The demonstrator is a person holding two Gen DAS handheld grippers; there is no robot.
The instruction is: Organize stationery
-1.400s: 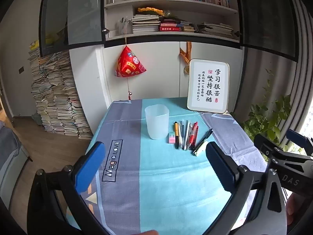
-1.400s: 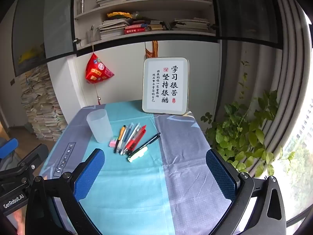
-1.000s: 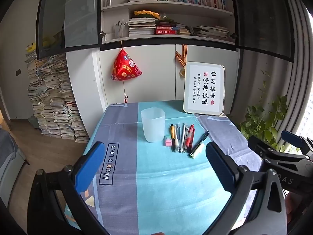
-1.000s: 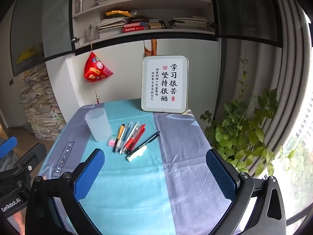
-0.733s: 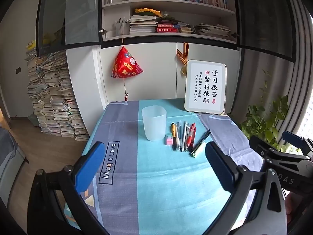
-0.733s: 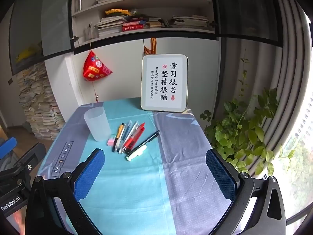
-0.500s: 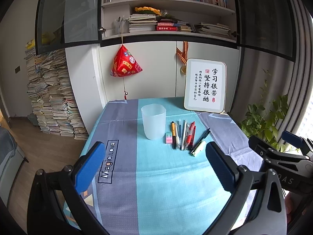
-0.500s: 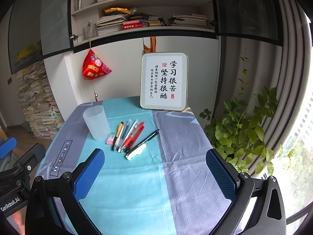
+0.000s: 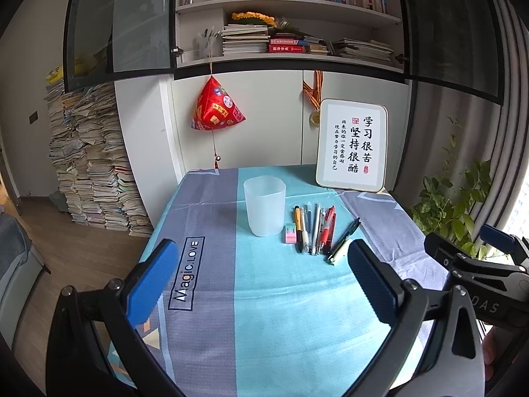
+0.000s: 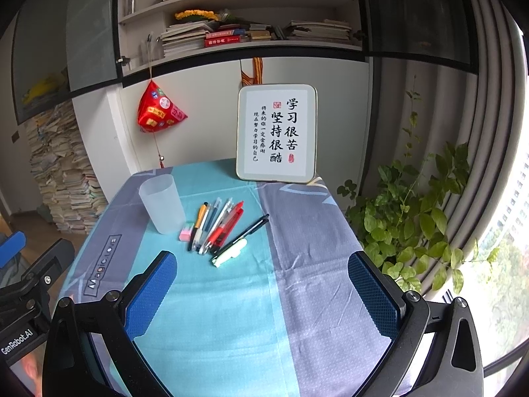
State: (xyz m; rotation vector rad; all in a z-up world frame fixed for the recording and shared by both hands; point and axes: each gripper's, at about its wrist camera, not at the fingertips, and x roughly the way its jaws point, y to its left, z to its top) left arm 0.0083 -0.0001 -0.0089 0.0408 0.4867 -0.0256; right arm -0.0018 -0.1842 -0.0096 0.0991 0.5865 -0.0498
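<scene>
A translucent plastic cup (image 9: 264, 210) (image 10: 162, 203) stands upright on the table's blue and grey cloth (image 9: 271, 304) (image 10: 231, 304). Right of it lie a pink eraser (image 9: 289, 234) (image 10: 186, 231) and a row of several pens (image 9: 314, 228) (image 10: 216, 225), with a black pen (image 9: 345, 236) (image 10: 246, 231) and a pale green marker (image 9: 340, 253) (image 10: 229, 253) apart on the right. My left gripper (image 9: 261, 281) hangs open above the near cloth, well short of the cup. My right gripper (image 10: 263, 291) is open too, nothing between its fingers, nearer than the marker.
A framed calligraphy sign (image 9: 352, 155) (image 10: 276, 134) leans at the table's back. A red pyramid ornament (image 9: 216, 106) hangs from the cabinet. Paper stacks (image 9: 89, 162) stand left on the floor, a leafy plant (image 10: 416, 205) right. The other gripper (image 9: 479, 264) shows at the right edge.
Both views have drifted slightly; the cup and pens sit a little lower and further in frame. Nothing on the table has moved and both grippers stay open.
</scene>
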